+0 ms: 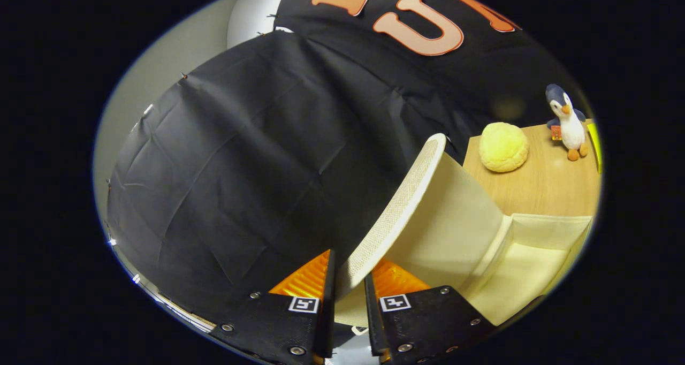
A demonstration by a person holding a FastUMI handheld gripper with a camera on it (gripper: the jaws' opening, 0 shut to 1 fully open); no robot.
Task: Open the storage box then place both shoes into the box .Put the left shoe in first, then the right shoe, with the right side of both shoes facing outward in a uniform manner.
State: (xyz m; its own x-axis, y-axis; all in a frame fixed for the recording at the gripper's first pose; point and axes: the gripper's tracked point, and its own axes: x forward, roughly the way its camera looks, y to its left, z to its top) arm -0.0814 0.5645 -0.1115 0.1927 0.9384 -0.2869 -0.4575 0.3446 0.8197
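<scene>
My gripper [350,279] is shut on the edge of the cream fabric lid [398,210] of the storage box [535,258]. The lid stands lifted, rising away from the fingers toward the black cloth wall, its woven outer face to the left and its smooth inner face toward the box. To the right of the fingers the open box shows a pale cream inside with nothing visible in it.
The box stands on a light wooden table [540,188]. Beyond the box lie a round yellow plush [503,147] and a small penguin toy [567,123]. The black cloth wall [257,156] hangs close behind the lid.
</scene>
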